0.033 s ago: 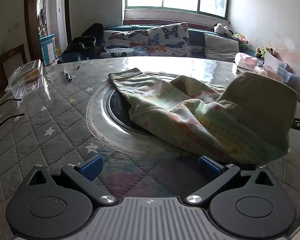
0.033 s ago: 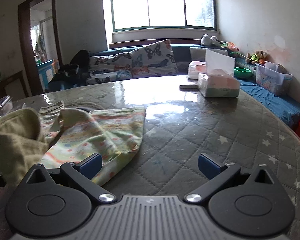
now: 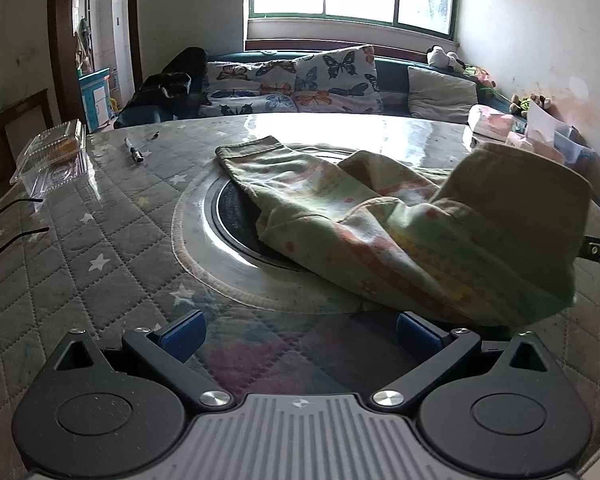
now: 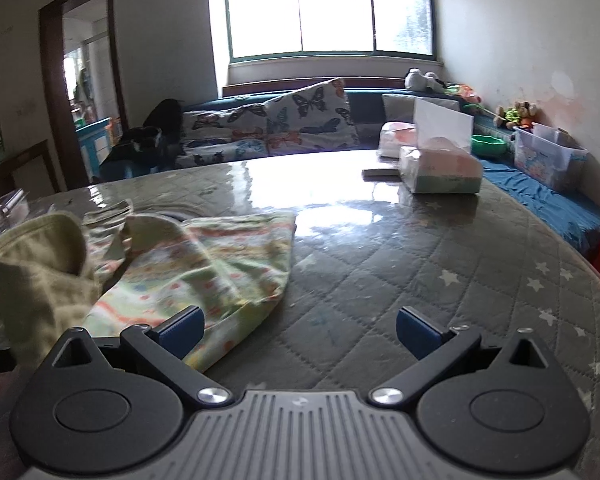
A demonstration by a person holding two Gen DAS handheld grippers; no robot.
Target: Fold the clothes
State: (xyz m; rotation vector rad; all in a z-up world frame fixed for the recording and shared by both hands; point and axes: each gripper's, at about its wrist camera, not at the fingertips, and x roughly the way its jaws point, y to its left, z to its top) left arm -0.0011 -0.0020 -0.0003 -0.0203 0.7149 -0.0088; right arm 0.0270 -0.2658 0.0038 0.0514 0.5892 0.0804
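Note:
A pale green garment (image 3: 380, 232) with a pastel print lies crumpled on the round table (image 3: 100, 240). One narrow end stretches toward the far left, and a plain green part stands up in a hump at the right. My left gripper (image 3: 300, 332) is open just in front of its near edge, with nothing between the blue pads. In the right wrist view the same garment (image 4: 188, 272) lies to the left. My right gripper (image 4: 300, 330) is open, its left finger (image 4: 180, 330) over the cloth's near corner and its right finger over bare table cover.
The table has a grey quilted star cover under glass, with a dark round recess (image 3: 236, 220) partly under the garment. A clear plastic box (image 3: 56, 152) and a marker (image 3: 134, 151) lie at far left. Tissue packs (image 4: 440, 168) sit at far right. A sofa (image 3: 300, 84) stands behind.

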